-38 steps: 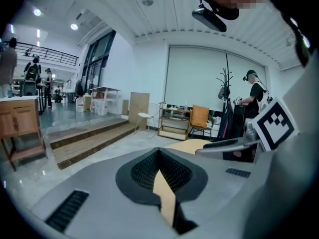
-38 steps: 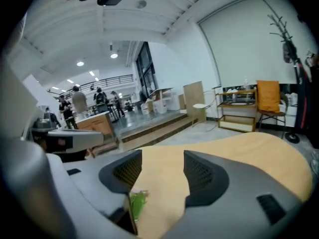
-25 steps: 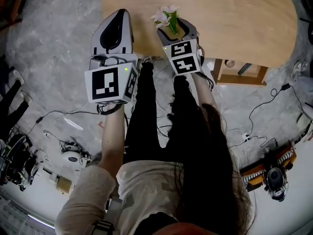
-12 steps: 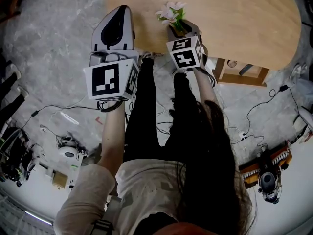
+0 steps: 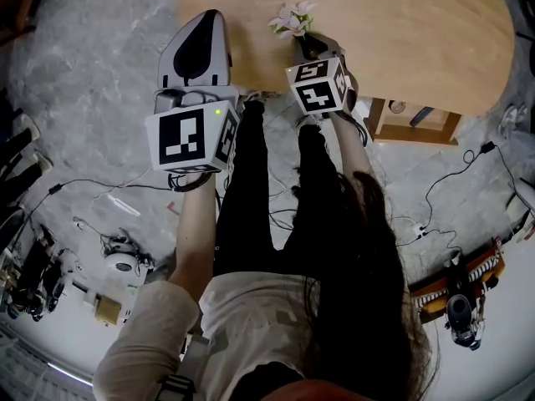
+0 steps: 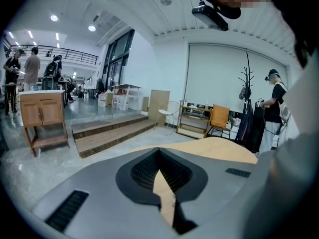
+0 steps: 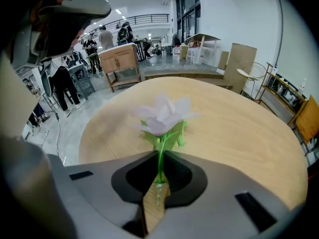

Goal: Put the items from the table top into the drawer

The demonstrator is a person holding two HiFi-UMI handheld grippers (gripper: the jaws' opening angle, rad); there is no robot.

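Currently the right tongs [image 7: 158, 182], having just been closing, pinch the thin stem of the flower [image 7: 162, 114], whose bloom stands ahead of them over the tabletop [image 7: 239, 133]. Left tongs [image 6: 160, 173]: closed, empty. Risk: the slender stem may slip or swivel in this narrow grip during transfer.

Left tongs [image 5: 207, 19] and right tongs [image 5: 306, 47]: grey shells, black insets, white cubes [image 5: 191, 138] with black square markers (one shows a green light); beige sleeve [image 5: 138, 341], black trousers [image 5: 251, 199].
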